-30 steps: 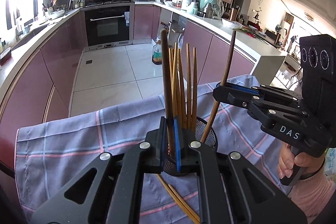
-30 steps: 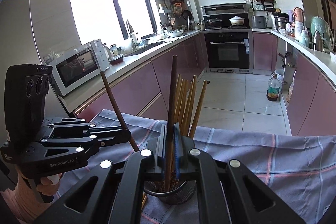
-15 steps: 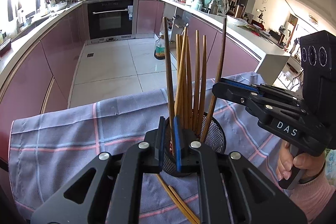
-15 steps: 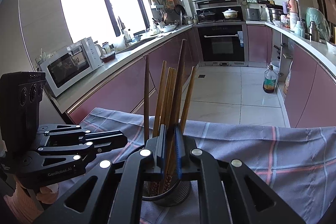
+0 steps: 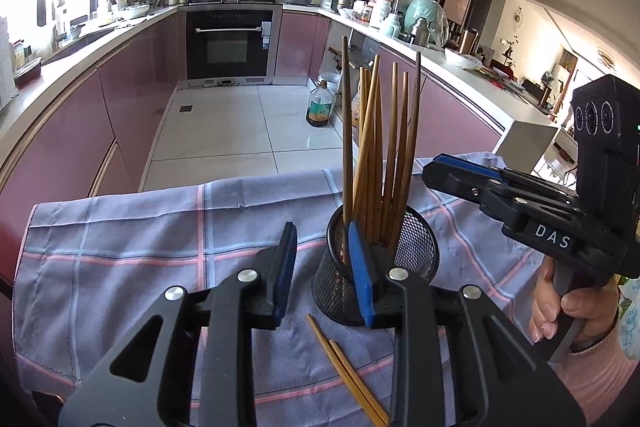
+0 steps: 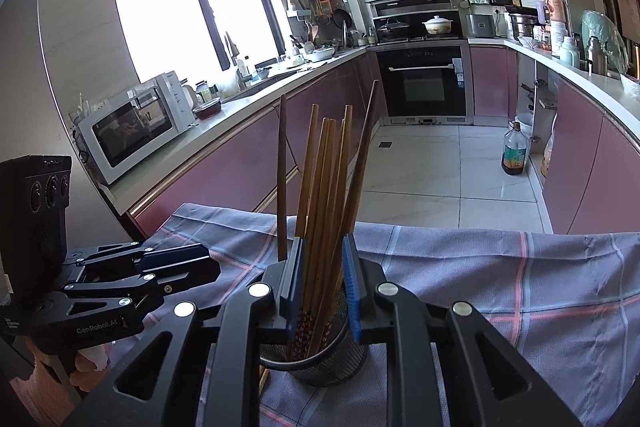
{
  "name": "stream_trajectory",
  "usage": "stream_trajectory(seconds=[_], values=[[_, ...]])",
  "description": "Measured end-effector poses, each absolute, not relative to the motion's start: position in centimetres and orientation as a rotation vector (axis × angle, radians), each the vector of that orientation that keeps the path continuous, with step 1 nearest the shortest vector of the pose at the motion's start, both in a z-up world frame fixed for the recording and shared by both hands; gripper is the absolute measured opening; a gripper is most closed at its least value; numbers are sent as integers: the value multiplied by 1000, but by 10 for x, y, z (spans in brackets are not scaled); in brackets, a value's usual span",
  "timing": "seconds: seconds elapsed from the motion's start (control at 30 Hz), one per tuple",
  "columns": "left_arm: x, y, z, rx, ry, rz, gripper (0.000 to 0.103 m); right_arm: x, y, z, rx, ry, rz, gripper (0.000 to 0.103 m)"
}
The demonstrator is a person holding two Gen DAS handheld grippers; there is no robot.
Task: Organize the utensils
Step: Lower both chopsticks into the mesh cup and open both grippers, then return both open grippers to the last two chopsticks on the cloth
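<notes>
Wooden chopsticks (image 5: 376, 163), brown and tan, stood bunched in our black mesh holder (image 5: 416, 247) mid-cloth (image 5: 120, 247). We noted left gripper (image 5: 324, 267) and right gripper (image 6: 322, 283) just parted, gripping nothing; two chopsticks (image 5: 344, 367) lay loose near the cloth's front edge.

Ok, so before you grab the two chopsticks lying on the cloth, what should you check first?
1. Left gripper open, fingers empty: ok.
2. Right gripper open, let go of the chopsticks in the holder: ok; both have just been opening.
3. Mesh holder standing upright: ok.
4. Two loose chopsticks on the checked cloth, unblocked: ok.
5. Their near ends hidden behind the left gripper: cannot tell.
</notes>
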State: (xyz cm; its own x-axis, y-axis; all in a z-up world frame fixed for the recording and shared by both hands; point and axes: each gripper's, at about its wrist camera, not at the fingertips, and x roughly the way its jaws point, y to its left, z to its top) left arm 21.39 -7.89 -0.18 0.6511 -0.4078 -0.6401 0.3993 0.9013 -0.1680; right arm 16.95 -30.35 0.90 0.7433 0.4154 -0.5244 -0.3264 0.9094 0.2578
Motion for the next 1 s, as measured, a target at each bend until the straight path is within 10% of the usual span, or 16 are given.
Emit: stream_trajectory(seconds=[1.0], values=[[142,-33,-104,-33,893,-403,42,82,-237,-97,8,925,574,31]])
